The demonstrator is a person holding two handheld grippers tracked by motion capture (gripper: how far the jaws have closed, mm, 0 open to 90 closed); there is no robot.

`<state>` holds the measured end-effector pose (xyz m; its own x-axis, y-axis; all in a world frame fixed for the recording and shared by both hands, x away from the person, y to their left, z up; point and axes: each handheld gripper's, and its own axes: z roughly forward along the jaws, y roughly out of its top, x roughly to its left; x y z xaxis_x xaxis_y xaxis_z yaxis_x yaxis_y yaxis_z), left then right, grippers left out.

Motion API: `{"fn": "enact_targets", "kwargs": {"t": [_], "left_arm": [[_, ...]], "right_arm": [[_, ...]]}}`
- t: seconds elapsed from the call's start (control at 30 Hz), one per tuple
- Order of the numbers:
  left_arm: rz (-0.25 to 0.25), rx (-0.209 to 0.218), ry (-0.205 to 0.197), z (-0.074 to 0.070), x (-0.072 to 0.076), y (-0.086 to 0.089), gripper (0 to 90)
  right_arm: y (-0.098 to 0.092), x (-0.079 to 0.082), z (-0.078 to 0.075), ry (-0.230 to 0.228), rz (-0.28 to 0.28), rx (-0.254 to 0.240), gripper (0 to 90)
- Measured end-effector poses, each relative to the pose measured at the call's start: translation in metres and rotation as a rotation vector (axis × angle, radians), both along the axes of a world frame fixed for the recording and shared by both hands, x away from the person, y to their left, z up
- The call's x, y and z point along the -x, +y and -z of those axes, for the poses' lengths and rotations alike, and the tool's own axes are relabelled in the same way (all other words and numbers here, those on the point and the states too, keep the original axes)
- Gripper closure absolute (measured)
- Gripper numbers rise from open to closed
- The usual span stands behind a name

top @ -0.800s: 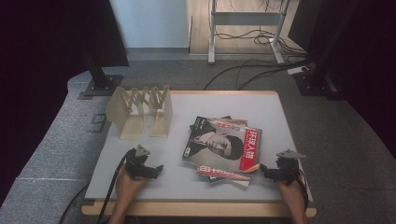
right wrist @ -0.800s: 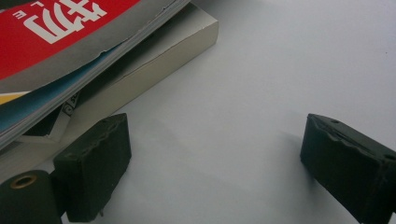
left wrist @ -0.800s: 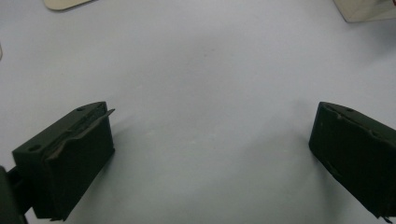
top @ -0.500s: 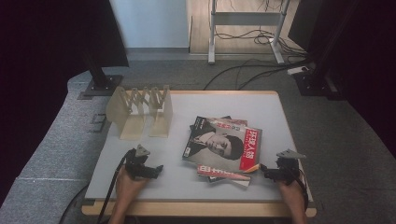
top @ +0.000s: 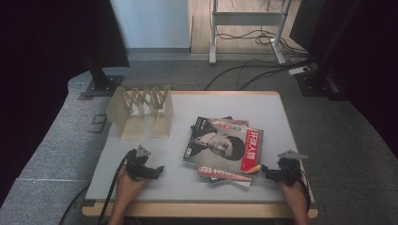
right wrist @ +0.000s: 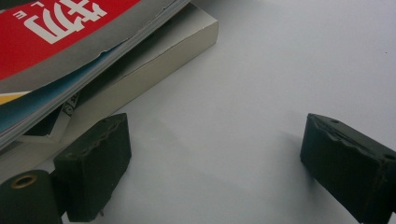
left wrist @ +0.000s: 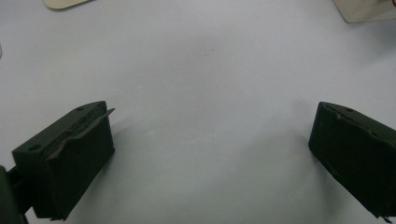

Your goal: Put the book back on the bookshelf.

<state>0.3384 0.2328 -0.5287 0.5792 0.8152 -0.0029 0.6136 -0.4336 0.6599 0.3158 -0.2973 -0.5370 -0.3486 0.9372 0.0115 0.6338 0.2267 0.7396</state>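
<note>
place: lab or office | signs: desk frame [top: 246, 28], floor cables [top: 253, 70], monitor stands [top: 101, 82], grey carpet [top: 51, 140]

Left hand [top: 127, 183] in from bottom edge, wrapped around left gripper [top: 159, 169], low over table, jaws pointing right across it; grey plate on top, cable trailing back along forearm. In left gripper view [left wrist: 208, 140], jaws spread wide, nothing between pads. Right hand [top: 294, 194] at near right corner, holding right gripper [top: 264, 172], jaws aimed left, grey plate up. In right gripper view [right wrist: 215, 156], jaws wide apart, gap bare, pads pressing on nothing
</note>
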Motion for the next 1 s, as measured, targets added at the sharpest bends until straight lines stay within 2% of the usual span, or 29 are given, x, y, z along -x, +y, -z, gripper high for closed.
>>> {"fn": "enact_targets", "kwargs": {"t": [0.43, 0.47, 0.53, 0.6, 0.7, 0.77, 0.8, 0.83, 0.9, 1.0], "left_arm": [[-0.002, 0.001, 0.01, -0.001, -0.001, -0.002, 0.0], [0.018, 0.015, 0.019, -0.003, 0.0, -0.004, 0.0], [0.024, 0.016, 0.019, -0.003, 0.0, -0.006, 0.0], [0.052, -0.005, -0.006, -0.007, 0.001, -0.014, 0.0], [0.084, 0.014, -0.027, -0.015, 0.0, -0.022, 0.0], [0.111, 0.036, -0.021, -0.018, -0.003, -0.027, 0.0], [0.111, 0.036, -0.021, -0.018, -0.003, -0.027, 0.0], [0.133, 0.035, -0.012, -0.022, -0.006, -0.033, 0.0], [0.149, 0.015, -0.009, -0.026, -0.009, -0.04, 0.0], [0.162, 0.02, -0.015, -0.033, -0.012, -0.047, 0.0]], "right_arm": [[-0.001, 0.0, -0.001, 0.004, -0.005, -0.007, 8.3], [-0.001, 0.0, -0.001, 0.004, -0.01, -0.002, 9.0], [-0.002, 0.0, -0.001, 0.005, -0.009, -0.003, 9.4], [-0.003, 0.001, -0.004, 0.002, -0.004, 0.001, 9.0], [-0.006, 0.003, -0.009, -0.015, -0.004, -0.008, 7.0], [-0.007, 0.005, -0.013, -0.026, -0.006, -0.014, 5.1], [-0.007, 0.005, -0.013, -0.026, -0.006, -0.014, 5.1], [-0.008, 0.008, -0.017, -0.035, -0.015, -0.025, 3.2], [-0.008, 0.01, -0.02, -0.042, -0.021, -0.028, 0.9], [-0.006, 0.011, -0.025, -0.055, -0.036, -0.027, 0.0]]}}
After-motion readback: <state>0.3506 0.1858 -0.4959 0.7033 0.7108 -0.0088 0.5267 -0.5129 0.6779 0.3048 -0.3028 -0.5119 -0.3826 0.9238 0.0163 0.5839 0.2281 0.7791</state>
